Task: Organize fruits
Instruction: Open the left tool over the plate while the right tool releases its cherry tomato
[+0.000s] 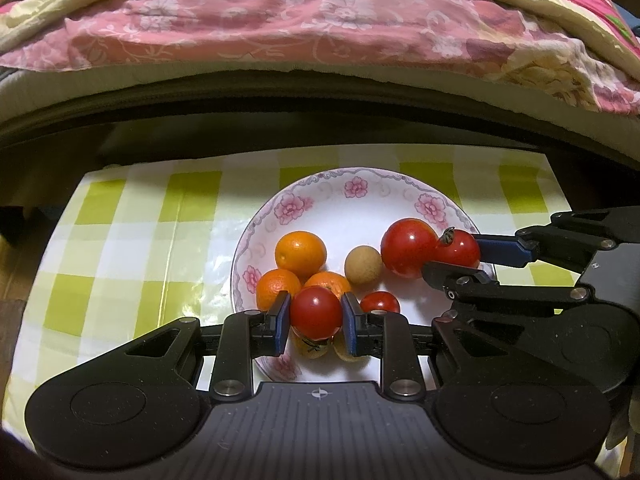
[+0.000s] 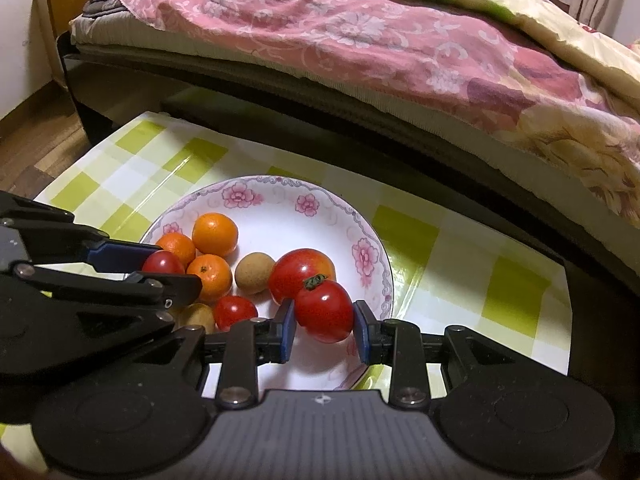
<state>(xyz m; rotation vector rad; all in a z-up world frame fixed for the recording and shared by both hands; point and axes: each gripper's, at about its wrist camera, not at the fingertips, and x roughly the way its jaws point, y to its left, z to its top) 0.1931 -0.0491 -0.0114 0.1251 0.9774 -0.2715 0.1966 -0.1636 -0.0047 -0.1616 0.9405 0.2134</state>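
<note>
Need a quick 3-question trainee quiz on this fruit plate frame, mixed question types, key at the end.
1. True or false: the left gripper holds an orange.
2. How many oranges lie on the plate?
3. The right gripper is clamped on: A) the round tan fruit B) a tomato with a green stem C) nothing.

Key: 1 false, it holds a red tomato. 2 three. 3 B.

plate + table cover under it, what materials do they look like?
Plate: looks like glazed ceramic or porcelain, though melamine is possible; glossy white with printed pink flowers and a thin rim. Table cover: likely plastic or oilcloth; green-white check with shiny glare streaks and crease lines.
</note>
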